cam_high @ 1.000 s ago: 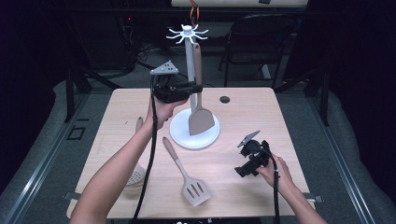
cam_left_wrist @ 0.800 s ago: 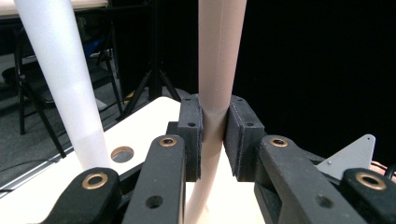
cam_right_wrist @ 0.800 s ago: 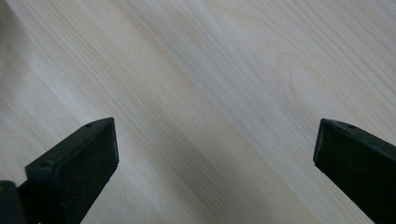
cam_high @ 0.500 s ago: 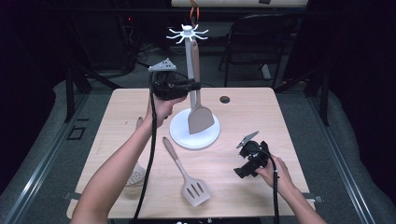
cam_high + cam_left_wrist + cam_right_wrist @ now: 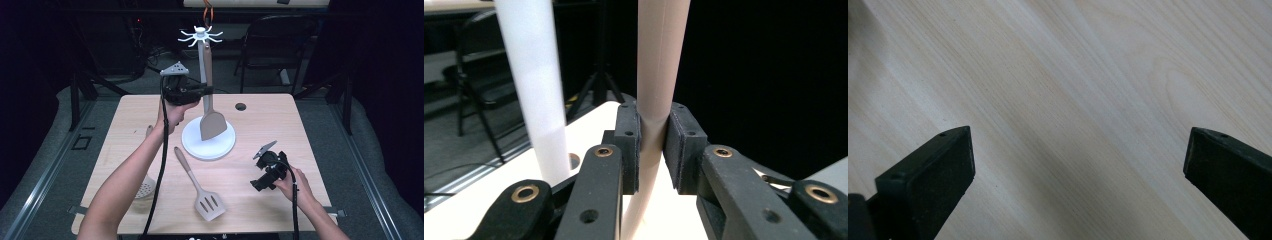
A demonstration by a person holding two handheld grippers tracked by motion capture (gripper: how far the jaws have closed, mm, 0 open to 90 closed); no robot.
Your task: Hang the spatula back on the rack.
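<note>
A beige solid turner [image 5: 212, 124] hangs upright, its blade just above the white round base [image 5: 220, 146] of a utensil stand. My left gripper [image 5: 204, 91] is shut on the turner's handle [image 5: 661, 60], both pads pressing it, right beside the stand's white pole [image 5: 531, 75]. The pole [image 5: 201, 60] ends in a ring of hooks [image 5: 200, 35], just above the handle's top end. My right gripper [image 5: 259, 183] rests on the table at the right front, its jaws wide open over bare wood [image 5: 1078, 100].
A beige slotted spatula [image 5: 202, 195] lies on the table in front of the stand. A perforated skimmer [image 5: 145, 189] lies partly under the left forearm. A round hole [image 5: 240, 106] is at the back right of the table, and a dark chair [image 5: 280, 45] stands behind it.
My left gripper has shifted slightly up and to the left, taking the turner with it. The right gripper has stayed where it was.
</note>
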